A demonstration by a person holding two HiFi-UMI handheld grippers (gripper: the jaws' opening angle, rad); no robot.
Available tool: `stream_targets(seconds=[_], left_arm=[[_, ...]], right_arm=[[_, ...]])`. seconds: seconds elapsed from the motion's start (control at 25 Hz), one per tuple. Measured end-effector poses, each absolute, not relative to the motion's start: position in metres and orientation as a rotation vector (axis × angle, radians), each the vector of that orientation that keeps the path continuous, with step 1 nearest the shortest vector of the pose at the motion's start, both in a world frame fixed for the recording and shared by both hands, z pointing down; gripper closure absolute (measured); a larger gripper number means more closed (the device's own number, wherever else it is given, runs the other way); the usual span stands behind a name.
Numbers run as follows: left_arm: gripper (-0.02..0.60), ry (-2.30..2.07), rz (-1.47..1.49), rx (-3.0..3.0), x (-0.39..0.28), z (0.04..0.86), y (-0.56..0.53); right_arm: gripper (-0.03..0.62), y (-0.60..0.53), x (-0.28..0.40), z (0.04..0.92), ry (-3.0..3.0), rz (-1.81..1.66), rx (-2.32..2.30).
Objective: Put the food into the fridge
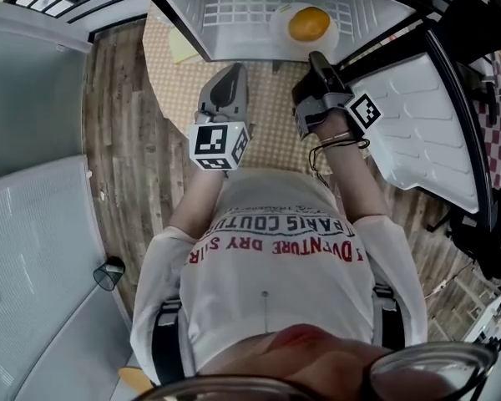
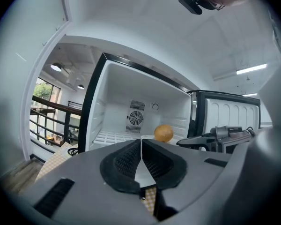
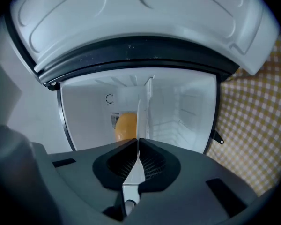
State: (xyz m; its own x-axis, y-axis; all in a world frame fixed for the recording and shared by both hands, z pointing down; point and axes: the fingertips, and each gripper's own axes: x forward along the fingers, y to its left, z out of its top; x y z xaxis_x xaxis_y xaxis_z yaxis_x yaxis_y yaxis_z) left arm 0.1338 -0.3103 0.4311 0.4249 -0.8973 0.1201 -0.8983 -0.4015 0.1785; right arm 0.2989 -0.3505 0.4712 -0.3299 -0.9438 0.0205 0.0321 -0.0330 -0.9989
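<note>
Right gripper (image 1: 316, 58) is clamped on the rim of a white plate (image 1: 277, 25). The plate runs edge-on between its pads in the right gripper view, which is turned sideways. Left gripper (image 1: 233, 70) has its jaws together with nothing between, just beside the right one at the fridge (image 1: 192, 23) opening.

Surface/room:
- Yellow-white checkered covering (image 1: 275, 132) lies in front of the fridge, on a wood-plank floor (image 1: 117, 124). Mat or cloth, can't tell.
- Fridge door (image 1: 417, 124) is swung open on the person's right.
- Interior is white, with a wire shelf (image 1: 234, 7) and a round fan vent (image 2: 136, 117) on the back wall.
- Dark railing (image 2: 47, 111) and windows are off to the left; ceiling lights are on.

Hard to read:
- The plate barely separates from the white interior in the left gripper view.
- The plate edge cuts off part of the orange (image 1: 309, 23) in the right gripper view.
- Pale panels at the head view's left are cropped and I can't identify them.
- Can't tell whether the plate rests on the shelf.

The orange is single, whole, round and yellow-orange. It sits on the plate, inside the fridge mouth over the wire shelf.
</note>
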Motion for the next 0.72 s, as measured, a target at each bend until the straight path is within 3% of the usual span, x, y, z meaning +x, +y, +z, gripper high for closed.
stream_targets(seconds=[0.72], left_arm=[[0.554,-1.641,0.034,2.399,0.113,0.443,-0.329]], right_arm=[[0.563,-0.406,0.279,0.49,1.404,-1.559,-1.029]])
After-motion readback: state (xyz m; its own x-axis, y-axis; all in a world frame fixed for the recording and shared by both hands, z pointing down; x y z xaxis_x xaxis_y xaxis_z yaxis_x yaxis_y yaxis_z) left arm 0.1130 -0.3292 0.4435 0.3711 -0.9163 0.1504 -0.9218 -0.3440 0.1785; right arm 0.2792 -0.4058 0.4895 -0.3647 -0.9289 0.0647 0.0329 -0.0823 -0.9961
